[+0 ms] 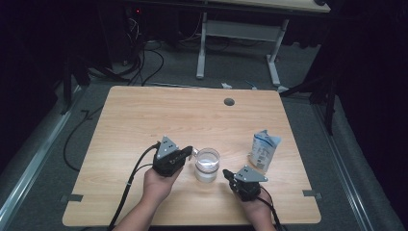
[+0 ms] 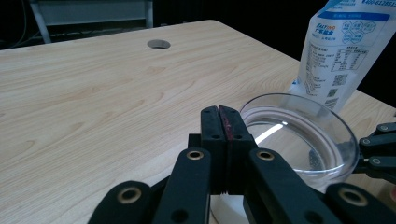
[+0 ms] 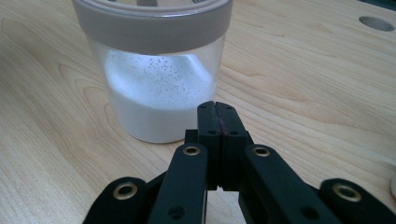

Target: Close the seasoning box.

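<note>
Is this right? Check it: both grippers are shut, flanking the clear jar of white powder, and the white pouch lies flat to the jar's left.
Not quite. The high view shows the white pouch standing upright to the right of the clear jar, not flat on its left. The left gripper and right gripper are indeed shut, flanking the jar.

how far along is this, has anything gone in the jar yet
The jar already holds white powder, partway up. Nothing is in hand: both the left tongs and right tongs are shut and empty, flanking the jar. The pouch stands untouched beside it, so any handling of jar or pouch is still ahead.

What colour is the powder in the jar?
White powder, best seen in the right gripper view.
</note>
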`<state>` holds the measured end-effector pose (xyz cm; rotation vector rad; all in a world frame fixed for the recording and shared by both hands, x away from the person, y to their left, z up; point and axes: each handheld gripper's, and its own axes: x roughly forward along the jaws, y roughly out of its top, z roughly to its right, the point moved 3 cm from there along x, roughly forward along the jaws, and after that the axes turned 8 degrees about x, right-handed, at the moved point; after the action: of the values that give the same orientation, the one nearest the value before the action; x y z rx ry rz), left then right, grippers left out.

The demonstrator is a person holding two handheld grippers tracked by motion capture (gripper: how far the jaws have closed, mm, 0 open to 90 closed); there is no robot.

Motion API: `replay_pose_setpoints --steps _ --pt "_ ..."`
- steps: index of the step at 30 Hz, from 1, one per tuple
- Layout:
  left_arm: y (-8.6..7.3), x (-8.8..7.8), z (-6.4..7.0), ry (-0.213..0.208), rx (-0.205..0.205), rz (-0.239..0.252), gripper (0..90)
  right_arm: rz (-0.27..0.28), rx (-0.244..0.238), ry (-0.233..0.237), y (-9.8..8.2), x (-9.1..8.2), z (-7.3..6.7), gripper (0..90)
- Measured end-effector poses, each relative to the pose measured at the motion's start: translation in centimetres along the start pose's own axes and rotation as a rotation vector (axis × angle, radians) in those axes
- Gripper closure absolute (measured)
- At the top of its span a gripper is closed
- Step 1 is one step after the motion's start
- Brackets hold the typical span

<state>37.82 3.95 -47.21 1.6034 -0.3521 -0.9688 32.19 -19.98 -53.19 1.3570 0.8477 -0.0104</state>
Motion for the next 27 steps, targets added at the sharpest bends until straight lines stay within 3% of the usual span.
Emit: replay_pose_setpoints --steps 11,21,23,26,27 --pt "-2.3 -0.7 -0.6 0.016 -0.014 -0.029 88.3 0.007 0.001 0.004 -0.1 -0.2 0.0 89.8" --pt "-5.2 -3.0 -2.3 0.057 -0.012 -0.065 81.6 0.004 0.008 -0.006 -0.2 -0.2 0.1 89.7" --pt "-5.7 -3.3 -2.3 0.065 -0.077 -0.041 79.3 0.001 0.009 -0.008 -0.2 -0.1 0.0 89.7" --pt "-6.2 -3.9 -2.7 0.094 -0.100 -0.019 74.7 0.001 0.010 -0.009 -0.3 0.0 0.0 89.7" --pt "-6.4 -4.0 -2.8 0.101 -0.131 -0.001 73.1 0.002 0.010 -0.011 -0.3 0.0 -0.1 89.7"
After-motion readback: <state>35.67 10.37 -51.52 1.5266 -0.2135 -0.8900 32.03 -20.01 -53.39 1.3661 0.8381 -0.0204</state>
